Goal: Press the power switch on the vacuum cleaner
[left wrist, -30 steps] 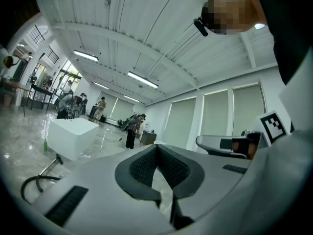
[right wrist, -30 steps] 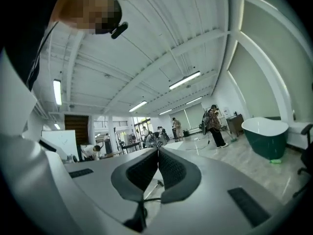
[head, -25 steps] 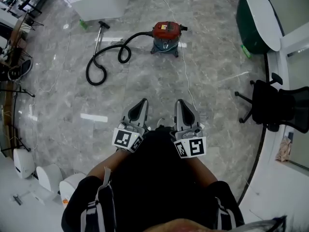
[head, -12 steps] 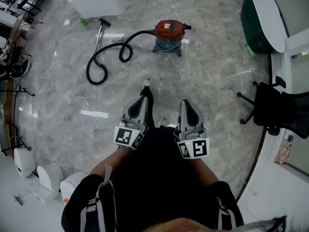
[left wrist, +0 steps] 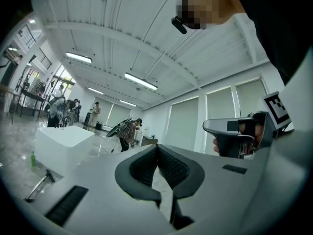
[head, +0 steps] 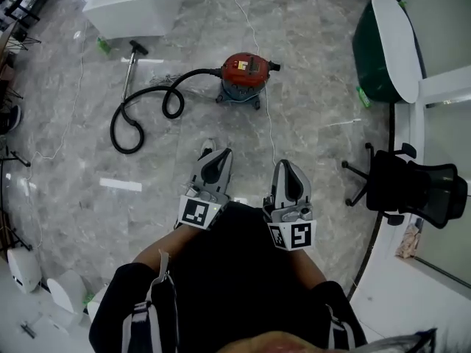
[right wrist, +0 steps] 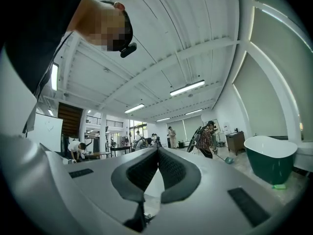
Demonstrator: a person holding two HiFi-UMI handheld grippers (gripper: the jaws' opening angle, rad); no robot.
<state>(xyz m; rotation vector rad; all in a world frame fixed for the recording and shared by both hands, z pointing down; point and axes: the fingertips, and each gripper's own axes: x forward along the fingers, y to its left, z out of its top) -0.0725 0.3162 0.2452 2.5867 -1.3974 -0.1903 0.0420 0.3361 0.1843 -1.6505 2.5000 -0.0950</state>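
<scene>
The vacuum cleaner [head: 243, 76], a grey drum with a red lid, stands on the marble floor ahead of me. Its black hose [head: 140, 116] loops to the left and ends in a metal wand [head: 129, 68]. I cannot make out the power switch from here. My left gripper [head: 218, 155] and right gripper [head: 287, 169] are held side by side close to the body, well short of the vacuum. Both are shut with nothing between the jaws, as the left gripper [left wrist: 157, 148] and right gripper [right wrist: 158, 151] show in their own views, which point up into the room.
A white block [head: 129, 6] stands beyond the wand. A green and white tub [head: 386, 43] sits at the far right, with a black office chair [head: 412, 186] nearer. A thin white cable [head: 268, 123] runs across the floor from the vacuum. Several people work in the distance.
The person has stepped forward, so the vacuum now lies lower in the head view. One shoe shows by the left gripper. Both grippers stay shut in front of the body.
</scene>
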